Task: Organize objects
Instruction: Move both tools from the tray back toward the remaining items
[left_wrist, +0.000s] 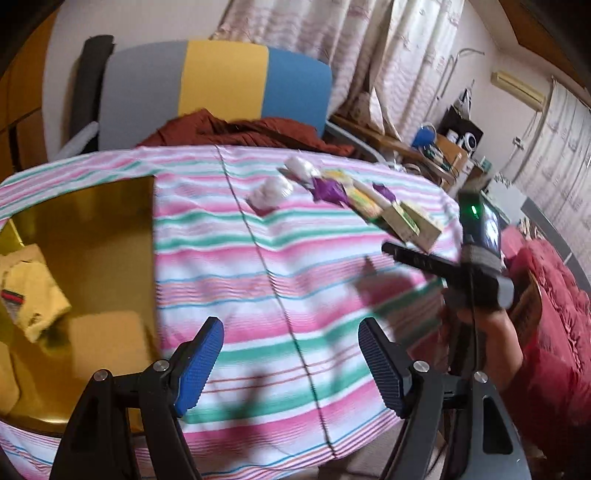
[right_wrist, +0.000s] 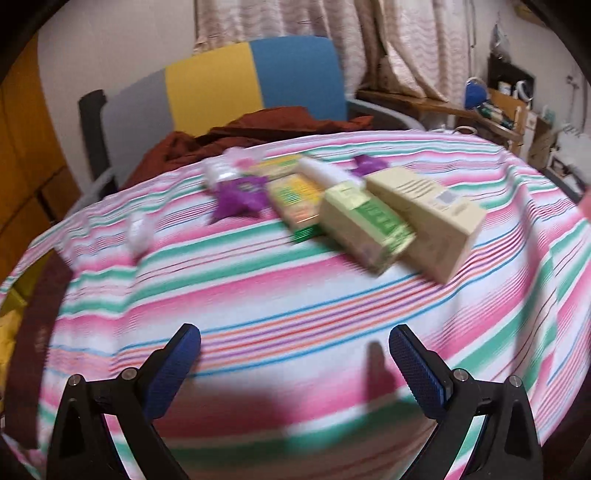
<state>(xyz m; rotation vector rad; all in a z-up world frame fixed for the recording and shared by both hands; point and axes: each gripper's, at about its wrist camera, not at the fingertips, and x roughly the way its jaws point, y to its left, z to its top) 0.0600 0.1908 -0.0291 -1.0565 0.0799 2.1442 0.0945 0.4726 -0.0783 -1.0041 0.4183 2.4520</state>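
Observation:
A pink, green and white striped cloth (right_wrist: 295, 295) covers the table. At its far side lie a cream box (right_wrist: 428, 218), a green-and-cream box (right_wrist: 365, 229), a yellow-green box (right_wrist: 295, 199), a white tube (right_wrist: 328, 171), purple wrappers (right_wrist: 240, 195) and white wads (right_wrist: 138, 230). My right gripper (right_wrist: 295, 339) is open over bare cloth, short of the boxes. My left gripper (left_wrist: 290, 332) is open too, with nothing between its blue pads, just right of a gold box (left_wrist: 92, 229) that holds a yellow packet (left_wrist: 33, 291). The same boxes (left_wrist: 410, 221) and wads (left_wrist: 269, 192) show far ahead in the left wrist view.
A chair with a grey, yellow and blue back (left_wrist: 221, 77) stands behind the table, with a rust-red cloth (left_wrist: 240, 129) on its seat. A hand (left_wrist: 495, 332) carries the right gripper's black body at the table's right edge. Red bedding (left_wrist: 554, 314) lies beyond it. A cluttered shelf (right_wrist: 498, 107) is at the back right.

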